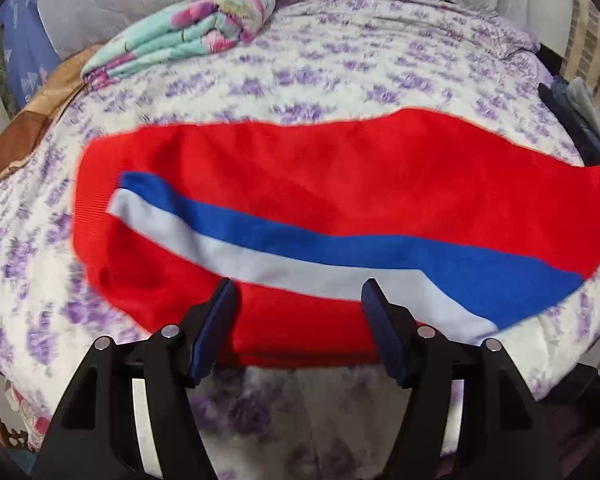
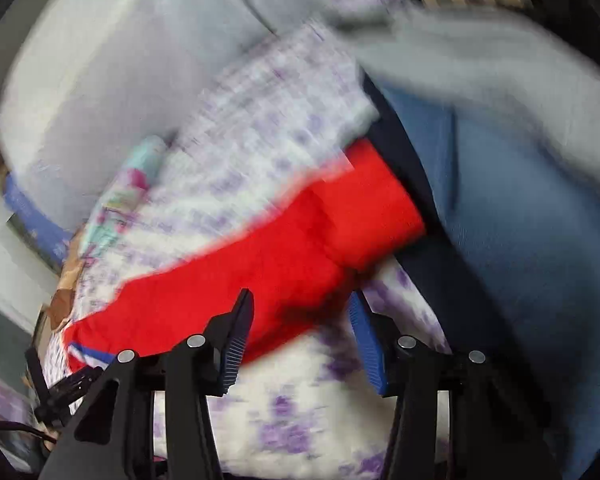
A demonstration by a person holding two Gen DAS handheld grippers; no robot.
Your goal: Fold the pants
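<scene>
On the bed (image 1: 340, 60), spread over a quilt printed with purple flowers, the red pants (image 1: 300, 184) lie flat across the middle, lengthwise from side to side, with a blue and a white stripe running along them. The left gripper (image 1: 300, 296) hovers at the near edge of the pants, its fingers (image 1: 216, 328) spread wide with only cloth behind them and nothing held. The right wrist view is blurred; there the right gripper (image 2: 300, 312) also stands wide open and empty, just above one end of the pants (image 2: 260, 256). Beside that end lies a heap of blue and grey clothes (image 2: 500, 220). Toward the far left corner of the bed sits a folded flowered blanket (image 1: 188, 28), and a brown cloth (image 1: 32, 128) lies at the left edge.
</scene>
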